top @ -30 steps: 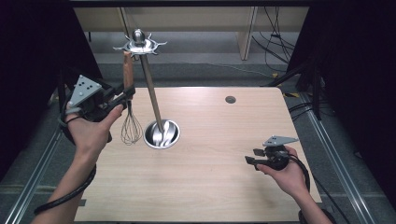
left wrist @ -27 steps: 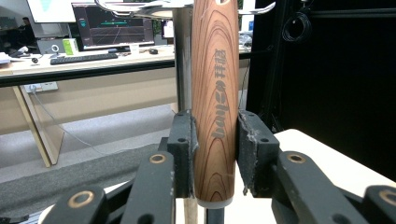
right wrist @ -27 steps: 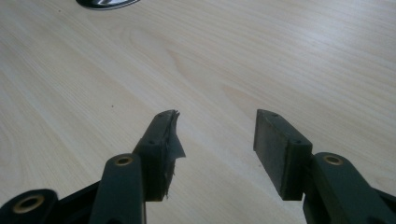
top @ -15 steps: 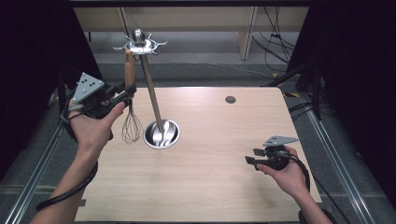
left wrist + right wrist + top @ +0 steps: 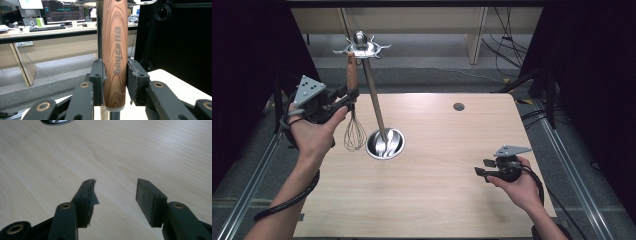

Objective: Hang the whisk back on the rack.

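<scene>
Whisk (image 5: pixel 354 131), wooden handle clamped upright in left gripper (image 5: pixel 115 82) beside rack pole (image 5: pixel 375 107); right gripper (image 5: pixel 116 200) wide, idle over tabletop (image 5: pixel 452 200); risk: wires snagging pole, toppling rack.

1. The bench (image 5: pixel 437 200) is evenly and brightly lit from above; its surroundings fall into near-black at both sides of the high view.
2. Glare glints off the steel base (image 5: pixel 385 143).
3. In the left gripper view the wooden handle (image 5: pixel 114 55) is sharp while the background is slightly soft, perhaps from focus.
4. In the right gripper view the fingers (image 5: pixel 86 195) look faintly blurred.
</scene>
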A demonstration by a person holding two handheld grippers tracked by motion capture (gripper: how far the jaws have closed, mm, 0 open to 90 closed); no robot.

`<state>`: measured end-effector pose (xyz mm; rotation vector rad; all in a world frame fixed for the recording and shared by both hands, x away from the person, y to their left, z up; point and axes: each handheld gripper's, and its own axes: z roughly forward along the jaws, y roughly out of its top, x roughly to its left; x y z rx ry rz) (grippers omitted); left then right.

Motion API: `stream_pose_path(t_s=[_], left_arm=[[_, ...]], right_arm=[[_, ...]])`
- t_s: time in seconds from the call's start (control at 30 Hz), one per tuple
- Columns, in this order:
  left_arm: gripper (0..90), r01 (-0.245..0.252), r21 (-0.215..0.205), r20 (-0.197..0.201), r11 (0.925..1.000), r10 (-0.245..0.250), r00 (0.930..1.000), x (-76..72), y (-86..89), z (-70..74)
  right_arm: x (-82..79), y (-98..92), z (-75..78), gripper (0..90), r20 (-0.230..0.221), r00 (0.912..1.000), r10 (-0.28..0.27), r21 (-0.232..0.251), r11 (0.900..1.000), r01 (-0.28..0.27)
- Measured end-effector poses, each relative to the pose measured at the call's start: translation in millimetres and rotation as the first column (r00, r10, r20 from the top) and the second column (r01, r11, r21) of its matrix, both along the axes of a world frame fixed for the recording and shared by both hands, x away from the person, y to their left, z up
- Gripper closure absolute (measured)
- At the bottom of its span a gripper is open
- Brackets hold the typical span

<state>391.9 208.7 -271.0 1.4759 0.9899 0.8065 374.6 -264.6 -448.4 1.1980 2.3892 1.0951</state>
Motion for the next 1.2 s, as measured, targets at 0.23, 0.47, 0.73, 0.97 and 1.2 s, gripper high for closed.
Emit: stream_pose_path(t_s=[0.23,0.47,0.73,0.97,1.2], left_arm=[[68.1,-0.005,0.002,-0.005,1.0000,0.005,1.0000,4.0,-2.6,-1.9],[68.1,-0.007,0.002,-0.008,1.0000,0.007,0.9999,7.5,-4.8,-3.8],[68.0,-0.012,0.011,-0.010,0.9999,0.012,0.9999,9.0,-5.6,-6.1],[67.9,-0.014,0.029,-0.015,0.9995,0.015,0.9998,11.5,-5.5,-10.6],[67.8,-0.013,0.032,-0.018,0.9994,0.013,0.9998,13.7,-5.5,-11.3]], right_arm=[[0.2,-0.5,-0.1,50.0,-0.001,1.0000,0.004,-0.003,1.000,-0.004],[0.0,-0.1,-0.3,50.0,-0.001,1.0000,0.004,0.000,1.000,-0.004],[-0.1,-0.2,-0.3,50.0,-0.001,1.0000,0.005,-0.001,1.000,-0.005],[0.1,-0.3,-0.6,50.0,0.001,1.0000,0.007,-0.003,1.000,-0.007],[0.2,-0.2,-0.9,49.9,0.001,1.0000,0.007,-0.006,1.000,-0.007]])
